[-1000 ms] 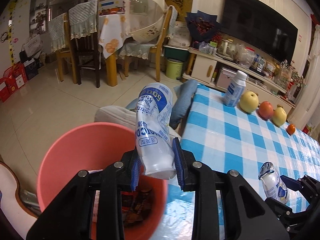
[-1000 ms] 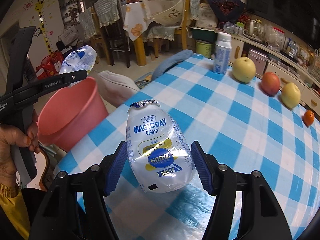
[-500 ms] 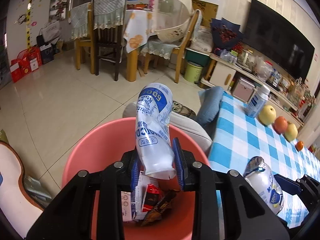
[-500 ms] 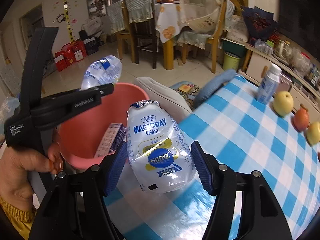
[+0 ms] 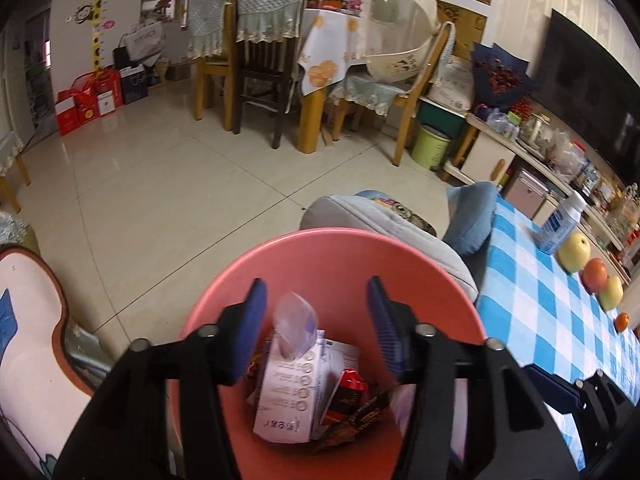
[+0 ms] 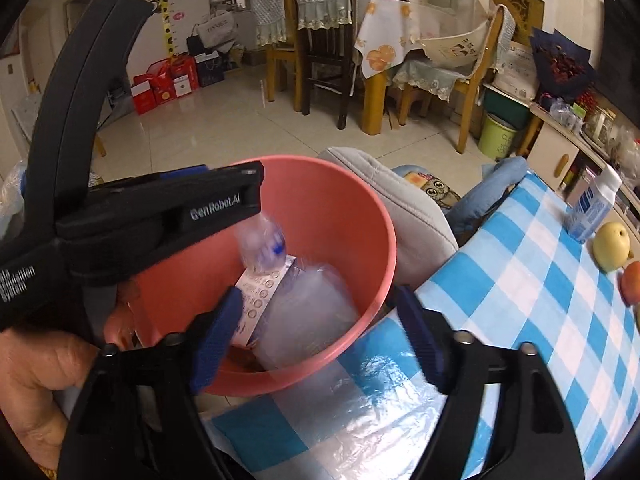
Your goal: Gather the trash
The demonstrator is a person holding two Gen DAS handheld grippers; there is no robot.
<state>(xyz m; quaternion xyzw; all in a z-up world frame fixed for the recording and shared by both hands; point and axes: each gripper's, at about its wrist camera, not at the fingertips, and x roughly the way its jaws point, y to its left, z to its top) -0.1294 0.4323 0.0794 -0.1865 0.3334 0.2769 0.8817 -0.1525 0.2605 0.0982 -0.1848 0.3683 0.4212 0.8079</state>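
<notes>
A pink bin stands beside the table, its rim in the left wrist view point(image 5: 332, 236) and the right wrist view point(image 6: 384, 224). My left gripper point(image 5: 316, 316) is open over the bin; a crushed plastic bottle point(image 5: 294, 322) falls blurred between its fingers onto a white carton point(image 5: 290, 392) and wrappers. My right gripper point(image 6: 318, 334) is open at the bin's near rim; a clear plastic pouch point(image 6: 308, 312) drops blurred into the bin, beside the falling bottle point(image 6: 262, 246).
The blue-checked table point(image 6: 520, 300) carries a white bottle point(image 6: 592, 208), apples and an orange point(image 5: 622, 322). Grey and blue cushions point(image 5: 384, 220) lie behind the bin. Wooden chairs and a dining table point(image 5: 320, 68) stand beyond on the tiled floor.
Both grippers moved over the bin and opened. The bottle left the left gripper and the pouch left the right gripper; both are falling into the bin.
</notes>
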